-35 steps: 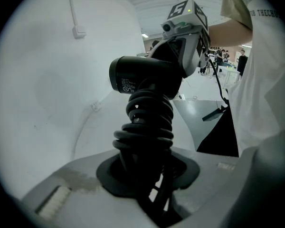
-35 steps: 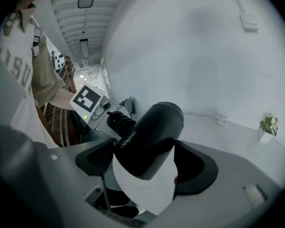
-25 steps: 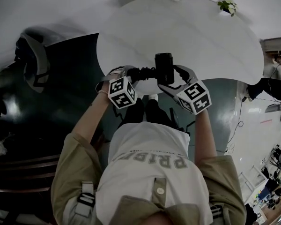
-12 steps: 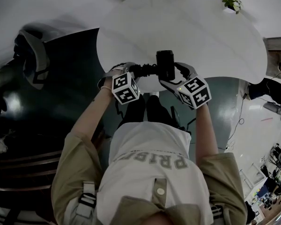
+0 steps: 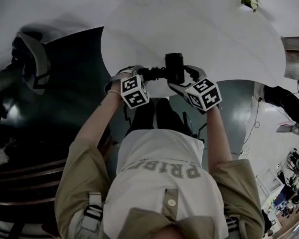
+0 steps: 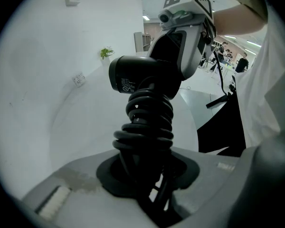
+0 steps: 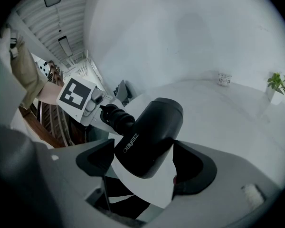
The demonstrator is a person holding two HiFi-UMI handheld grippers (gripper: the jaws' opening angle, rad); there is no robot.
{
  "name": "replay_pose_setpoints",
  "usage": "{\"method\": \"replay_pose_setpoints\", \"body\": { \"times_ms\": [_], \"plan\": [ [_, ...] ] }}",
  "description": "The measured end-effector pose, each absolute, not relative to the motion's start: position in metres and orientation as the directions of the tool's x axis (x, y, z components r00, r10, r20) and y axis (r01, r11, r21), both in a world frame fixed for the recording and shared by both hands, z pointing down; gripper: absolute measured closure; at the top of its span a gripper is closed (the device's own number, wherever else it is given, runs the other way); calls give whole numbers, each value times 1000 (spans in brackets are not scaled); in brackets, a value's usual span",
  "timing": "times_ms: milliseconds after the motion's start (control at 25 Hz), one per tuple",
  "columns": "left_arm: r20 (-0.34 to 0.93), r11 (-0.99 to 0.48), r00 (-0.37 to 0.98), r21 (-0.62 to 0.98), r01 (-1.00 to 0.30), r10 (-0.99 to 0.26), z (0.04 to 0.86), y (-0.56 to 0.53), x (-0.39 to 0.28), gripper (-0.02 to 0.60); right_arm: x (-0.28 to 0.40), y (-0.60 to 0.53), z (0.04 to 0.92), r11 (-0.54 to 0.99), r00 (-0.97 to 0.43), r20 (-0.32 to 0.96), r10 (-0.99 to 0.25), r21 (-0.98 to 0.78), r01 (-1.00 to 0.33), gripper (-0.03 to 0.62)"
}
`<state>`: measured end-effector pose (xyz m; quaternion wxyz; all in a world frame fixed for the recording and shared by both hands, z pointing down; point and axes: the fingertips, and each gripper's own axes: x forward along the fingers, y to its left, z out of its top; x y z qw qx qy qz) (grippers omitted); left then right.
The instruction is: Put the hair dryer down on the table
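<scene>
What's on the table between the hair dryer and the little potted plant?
Nothing: in the head view, only bare table lies between hair dryer and potted plant.

The left gripper (image 5: 147, 75) and the right gripper (image 5: 182, 81) sank together, carrying the hair dryer (image 5: 174, 66) lower toward the near edge of the table (image 5: 224, 44), so that in the head view both marker cubes (image 5: 134, 91) drew closer to each other and shrank a little. The right gripper's cube (image 5: 203, 93) rolled slightly. The small plant (image 5: 250, 0) at the table's far side slid toward the picture's corner.
</scene>
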<state>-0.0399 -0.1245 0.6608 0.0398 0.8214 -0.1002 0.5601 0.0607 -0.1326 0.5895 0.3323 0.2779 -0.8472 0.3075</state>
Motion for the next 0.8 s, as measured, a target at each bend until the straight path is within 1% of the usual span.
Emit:
{"method": "replay_pose_setpoints", "body": {
  "times_ms": [800],
  "plan": [
    [967, -982, 249, -4, -191, -53, 694, -124, -46, 449, 62, -135, 631, 596, -596, 777, -203, -385, -705, 204]
  ]
}}
